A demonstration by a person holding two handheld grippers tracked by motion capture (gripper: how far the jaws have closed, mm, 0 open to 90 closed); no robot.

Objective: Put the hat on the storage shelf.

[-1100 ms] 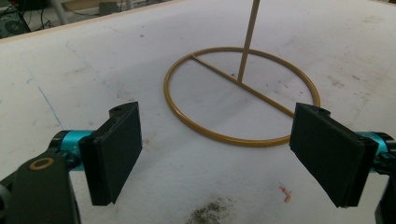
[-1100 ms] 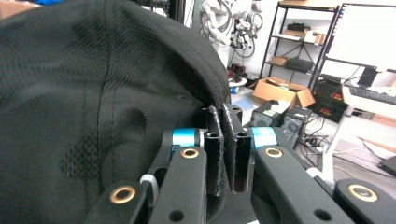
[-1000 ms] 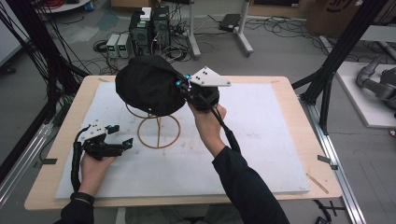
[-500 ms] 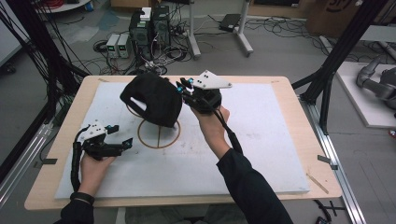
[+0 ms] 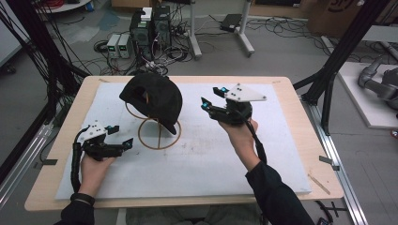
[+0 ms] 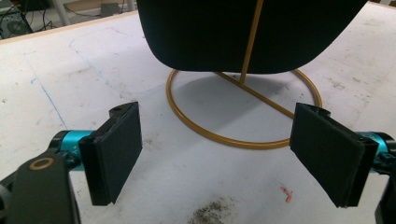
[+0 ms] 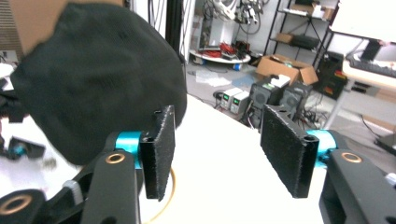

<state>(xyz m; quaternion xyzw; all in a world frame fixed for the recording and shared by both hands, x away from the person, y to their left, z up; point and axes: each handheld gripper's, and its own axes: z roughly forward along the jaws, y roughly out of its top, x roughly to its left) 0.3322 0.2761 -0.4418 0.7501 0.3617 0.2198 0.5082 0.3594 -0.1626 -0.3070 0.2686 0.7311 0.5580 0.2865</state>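
A wooden table (image 5: 300,117) carried a white mat (image 5: 211,159), and both grippers worked over that mat. A black cap (image 5: 155,96) sat on a gold wire stand (image 5: 157,136), whose ring base lay flat on the mat. The cap was ahead of the left gripper (image 5: 123,138) and off to the side of the right gripper (image 5: 209,99), well apart from both.

The right gripper was held above the mat, its jaws spread wide with nothing between them. In the right gripper view, the cap (image 7: 93,84) loomed just beyond one pad (image 7: 159,154), not touching it.

The left gripper rested low near the mat, jaws likewise spread and empty. In the left gripper view, the stand's ring (image 6: 243,140) lay just ahead between the pads (image 6: 116,149), with the cap (image 6: 243,32) hanging over it. A small pink scrap (image 6: 288,194) lay on the mat near the farther pad.
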